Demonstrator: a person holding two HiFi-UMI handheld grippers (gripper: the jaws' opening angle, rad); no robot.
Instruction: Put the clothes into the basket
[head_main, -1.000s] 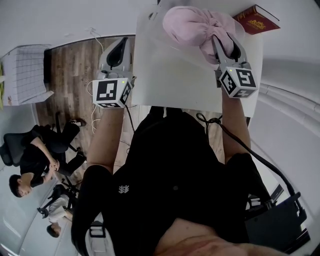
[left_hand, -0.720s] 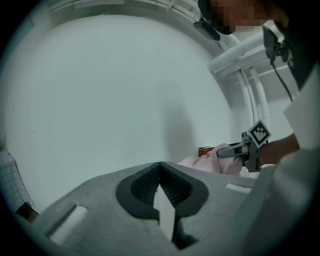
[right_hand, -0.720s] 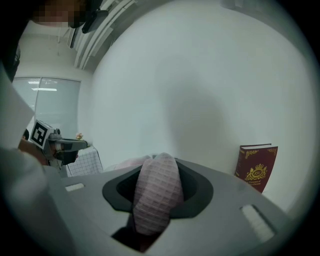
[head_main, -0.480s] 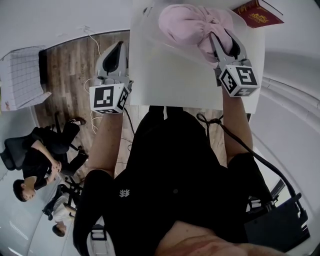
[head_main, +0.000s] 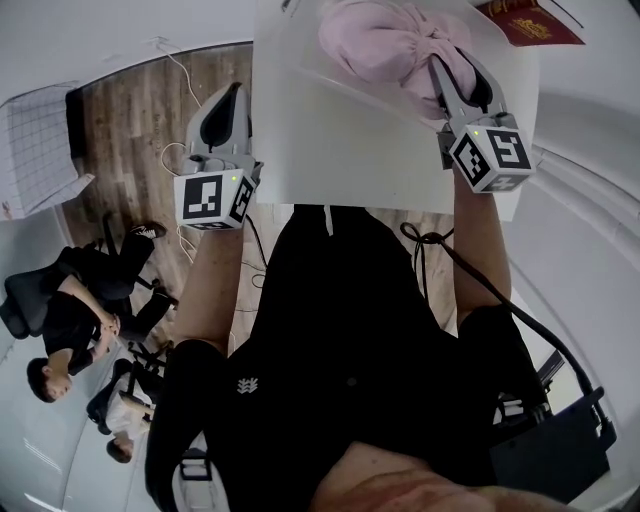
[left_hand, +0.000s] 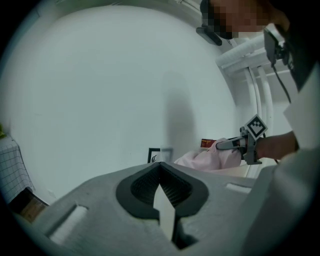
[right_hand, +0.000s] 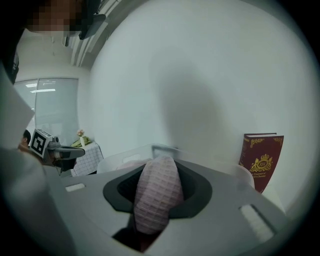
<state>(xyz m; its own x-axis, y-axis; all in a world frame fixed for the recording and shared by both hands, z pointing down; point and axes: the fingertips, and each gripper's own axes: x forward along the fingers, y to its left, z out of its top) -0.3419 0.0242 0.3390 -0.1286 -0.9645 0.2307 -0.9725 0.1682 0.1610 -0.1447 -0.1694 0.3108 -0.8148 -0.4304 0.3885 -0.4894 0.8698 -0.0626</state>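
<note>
A pale pink, waffle-textured cloth garment (head_main: 385, 45) is seen bunched into a soft mound at the far side of a smooth white table (head_main: 340, 140). A fold of it is pinched between the jaws of the right gripper (head_main: 452, 75), which are closed on the fabric. The garment is judged to be light, limp and easily crumpled, not slippery and not fragile. It is likely to sag and trail when lifted, so a thick gathered fold near its middle is probably the best place to grasp it.

A pale, translucent plastic basket (right_hand: 162, 149) with a slotted handle in its rim is seen just beyond the held fold. Pink is glimpsed through its wall, so part of the garment appears to lie inside it. How much hangs outside cannot be told.

A dark red hardback book with a gold crest (right_hand: 261, 160) stands upright just right of the basket.

The left gripper (head_main: 228, 100) is held off the table's left edge, well apart from the garment. Its grey ridged jaws are closed together, with nothing held.
</note>
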